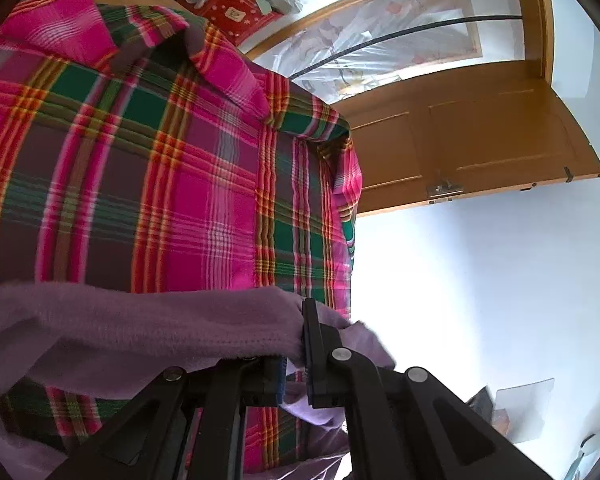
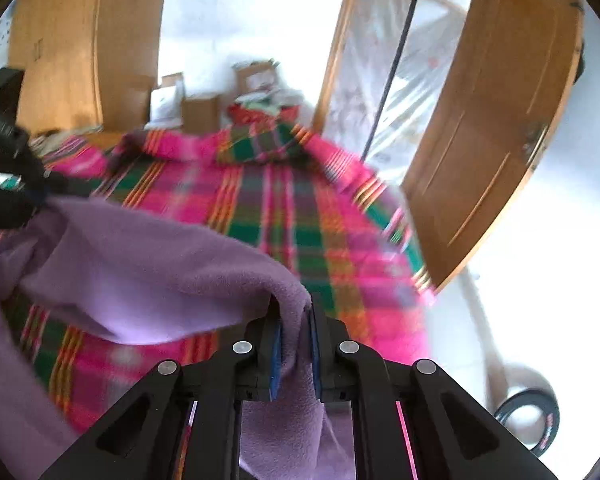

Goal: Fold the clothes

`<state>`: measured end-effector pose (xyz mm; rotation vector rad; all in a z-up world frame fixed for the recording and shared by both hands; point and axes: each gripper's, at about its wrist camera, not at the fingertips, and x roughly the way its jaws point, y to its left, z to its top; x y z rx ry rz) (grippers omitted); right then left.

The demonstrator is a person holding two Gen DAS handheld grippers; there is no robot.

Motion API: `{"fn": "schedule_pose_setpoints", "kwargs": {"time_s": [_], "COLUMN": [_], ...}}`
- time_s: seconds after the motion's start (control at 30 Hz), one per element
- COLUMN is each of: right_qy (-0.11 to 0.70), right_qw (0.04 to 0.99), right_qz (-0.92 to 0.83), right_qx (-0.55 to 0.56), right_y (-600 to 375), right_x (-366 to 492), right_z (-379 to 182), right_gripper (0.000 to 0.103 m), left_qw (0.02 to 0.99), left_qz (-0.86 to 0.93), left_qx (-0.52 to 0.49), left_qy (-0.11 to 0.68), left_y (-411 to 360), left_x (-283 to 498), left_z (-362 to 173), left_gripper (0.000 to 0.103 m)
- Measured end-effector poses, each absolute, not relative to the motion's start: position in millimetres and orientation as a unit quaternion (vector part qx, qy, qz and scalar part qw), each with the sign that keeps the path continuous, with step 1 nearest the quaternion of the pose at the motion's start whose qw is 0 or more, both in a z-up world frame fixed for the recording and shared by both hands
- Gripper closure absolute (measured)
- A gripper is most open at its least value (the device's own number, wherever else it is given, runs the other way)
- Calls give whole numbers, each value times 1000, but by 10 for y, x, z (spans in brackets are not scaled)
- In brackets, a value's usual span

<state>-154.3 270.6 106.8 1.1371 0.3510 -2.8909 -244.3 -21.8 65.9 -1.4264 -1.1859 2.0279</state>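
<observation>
At the left, the left gripper [image 1: 294, 364] had its fingers clamped together on a bunched edge of the lilac fleece garment [image 1: 140, 336], the cloth pinched between the blue pads. In the right wrist view that same gripper showed at the far left edge, with the fleece running from it in a raised band across to the right gripper [image 2: 294, 356]. The right gripper's fingers were likewise closed on a fold of the fleece, which passed between them and hung down below the pads.

The garment was therefore held up at two points above the plaid bedspread [image 1: 160, 168], its middle sagging slightly, with more of it trailing low at the left of both views. It was not lying flat and no finished fold showed; how much of it was already doubled over could not be told, since most of the cloth was out of frame or bunched. By my judgement the work was in the middle of a carry or fold stroke, with laying down and squaring up left to do.

Beyond the bed, to the right, stood an open wooden door [image 1: 480, 136]; blur in the right wrist view suggested motion.
</observation>
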Motion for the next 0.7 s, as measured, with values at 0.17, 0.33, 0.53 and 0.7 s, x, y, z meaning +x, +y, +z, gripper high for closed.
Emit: {"fn": "schedule_pose_setpoints", "kwargs": {"time_s": [0.17,0.33,0.53,0.7], "right_qy": [137,82,-18,-66], "right_qw": [-10,1,-11,-7], "right_qz": [-921,-910,-915,-918], "right_qx": [365,407,402,391], "right_y": [2694,2882,3357,3594], "right_x": [-1696,-1728,-1496,-1005], "right_z": [983,810,998,1100], "right_gripper": [90,82,73,73], "left_qw": [206,202,211,215], "left_qz": [730,725,749,768], "left_qx": [-516,-529,-510,-508], "left_qy": [-398,-392,-366,-327], "left_y": [-134,-187,-408,-509], "left_x": [-2528,-2491,-2310,-1881], "left_z": [634,498,605,660], "left_gripper": [97,86,72,71]}}
